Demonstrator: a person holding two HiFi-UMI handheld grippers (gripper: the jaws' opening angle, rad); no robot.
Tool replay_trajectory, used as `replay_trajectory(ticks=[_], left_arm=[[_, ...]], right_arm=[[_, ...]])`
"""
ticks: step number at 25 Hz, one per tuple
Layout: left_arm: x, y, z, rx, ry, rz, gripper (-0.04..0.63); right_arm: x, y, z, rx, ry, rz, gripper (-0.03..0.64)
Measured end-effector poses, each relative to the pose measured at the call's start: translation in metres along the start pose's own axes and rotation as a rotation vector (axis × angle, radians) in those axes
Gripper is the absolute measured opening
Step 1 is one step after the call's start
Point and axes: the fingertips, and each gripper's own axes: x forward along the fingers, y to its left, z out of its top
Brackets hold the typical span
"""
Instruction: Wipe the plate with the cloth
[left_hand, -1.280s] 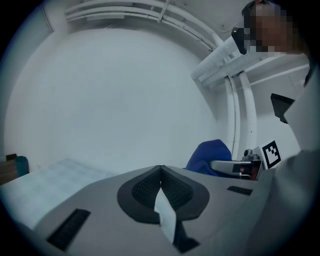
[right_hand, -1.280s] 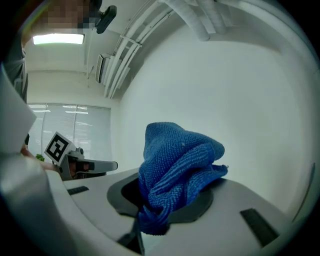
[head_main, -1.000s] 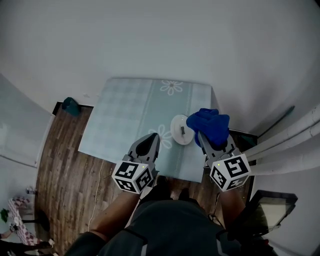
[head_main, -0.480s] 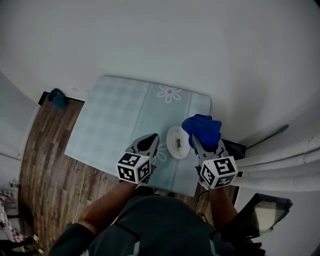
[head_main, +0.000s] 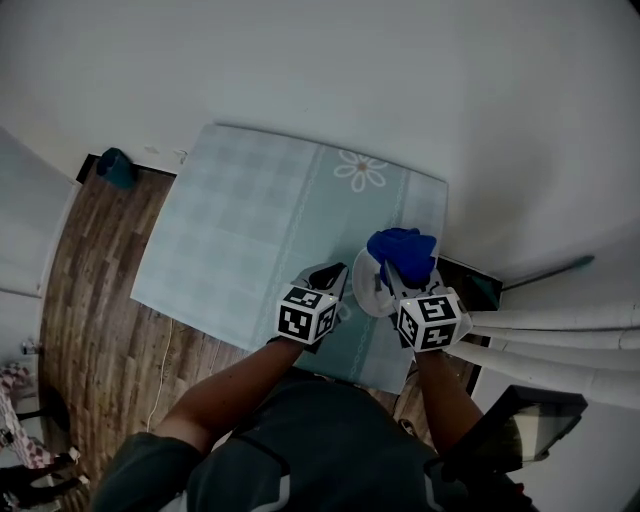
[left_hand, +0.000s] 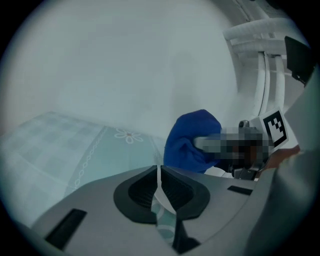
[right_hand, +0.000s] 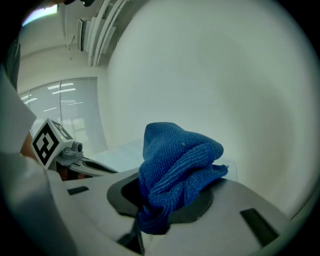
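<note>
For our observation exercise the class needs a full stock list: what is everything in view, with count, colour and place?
Table: one, pale blue-green checked covering with a white daisy print, centre of the head view.
Plate: one, white, near the table's near right corner.
Cloth: one, blue, bunched, held at the plate's right side.
Small object: one, teal, on the floor left of the table; too small to identify.
Floor: brown wood planks, left of the table.
Pipes: several, white, right edge of the head view.
Left gripper: one, grey, fingers shut on the plate's rim.
Right gripper: one, grey, fingers shut on the cloth.
Arms: two, from a dark top, bottom of the head view.
</note>
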Motion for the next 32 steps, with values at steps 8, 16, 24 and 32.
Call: replay_trajectory(ticks=[8, 16, 24, 32], left_arm=[[0.042, 0.011, -0.041, -0.024, 0.136, -0.023, 0.014], [0.063, 0.013, -0.066, -0.020, 0.225, -0.026, 0.054], [0.069, 0.011, -0.070, 0.018, 0.240, -0.024, 0.057], [0.070, 0.011, -0.070, 0.038, 0.231, -0.001, 0.057]], right_arm=[[0.053, 0.002, -0.049, -0.044, 0.151, 0.025, 0.101], [0.081, 0.007, -0.082, -0.063, 0.249, 0.052, 0.101], [0.084, 0.002, -0.090, -0.046, 0.273, 0.049, 0.101], [0.066, -0.026, -0.091, -0.032, 0.265, -0.027, 0.101]])
